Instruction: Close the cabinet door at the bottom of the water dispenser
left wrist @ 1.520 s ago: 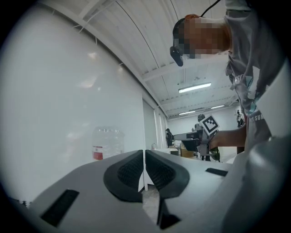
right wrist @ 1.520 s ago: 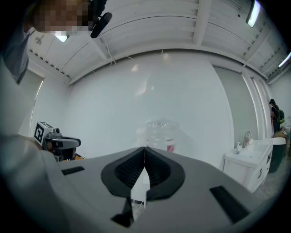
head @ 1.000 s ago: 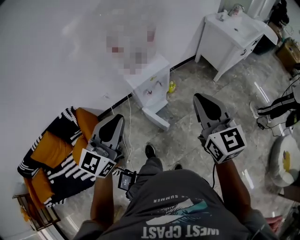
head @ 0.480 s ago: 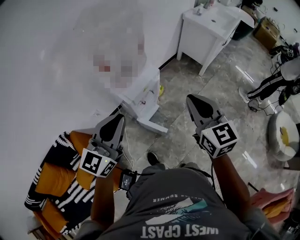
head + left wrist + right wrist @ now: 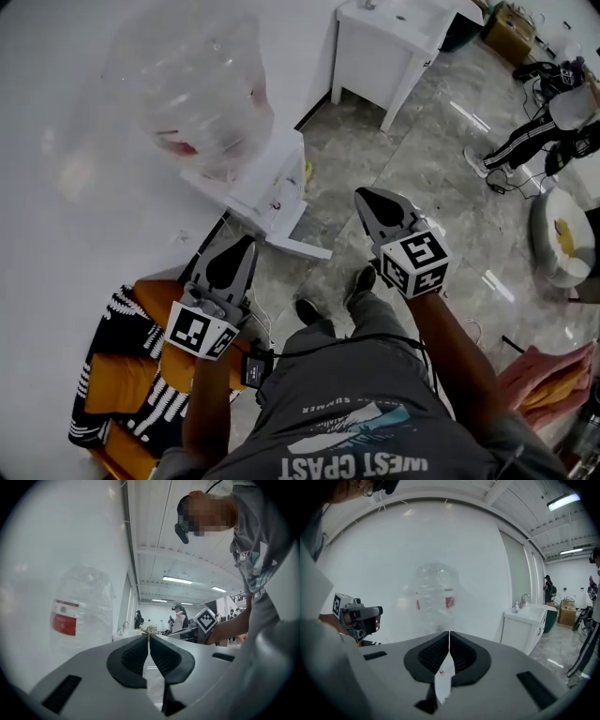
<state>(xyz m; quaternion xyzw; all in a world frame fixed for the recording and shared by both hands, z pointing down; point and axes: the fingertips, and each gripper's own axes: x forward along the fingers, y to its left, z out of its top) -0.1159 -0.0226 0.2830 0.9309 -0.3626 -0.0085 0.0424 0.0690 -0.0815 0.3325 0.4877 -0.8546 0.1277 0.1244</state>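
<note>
The white water dispenser (image 5: 272,187) stands against the wall with a big clear bottle (image 5: 202,89) on top. Its bottom cabinet door (image 5: 298,247) hangs open, swung out over the floor. My left gripper (image 5: 250,240) is shut and empty, just left of the open door and short of it. My right gripper (image 5: 360,193) is shut too, right of the door and above the floor. In the left gripper view the bottle (image 5: 79,616) rises beyond the shut left gripper (image 5: 148,635). In the right gripper view the bottle (image 5: 434,597) stands straight ahead of the right gripper (image 5: 449,633).
A white sink cabinet (image 5: 389,47) stands along the wall to the right. An orange and black striped seat (image 5: 131,375) is at the lower left. A small yellow object (image 5: 308,172) lies beside the dispenser. Another person's legs (image 5: 520,141) and a round white object (image 5: 562,234) are at the right.
The person has stepped nearer, so the dispenser and its open door lie closer to both grippers. Both grippers stay shut and have shifted slightly left in view.
</note>
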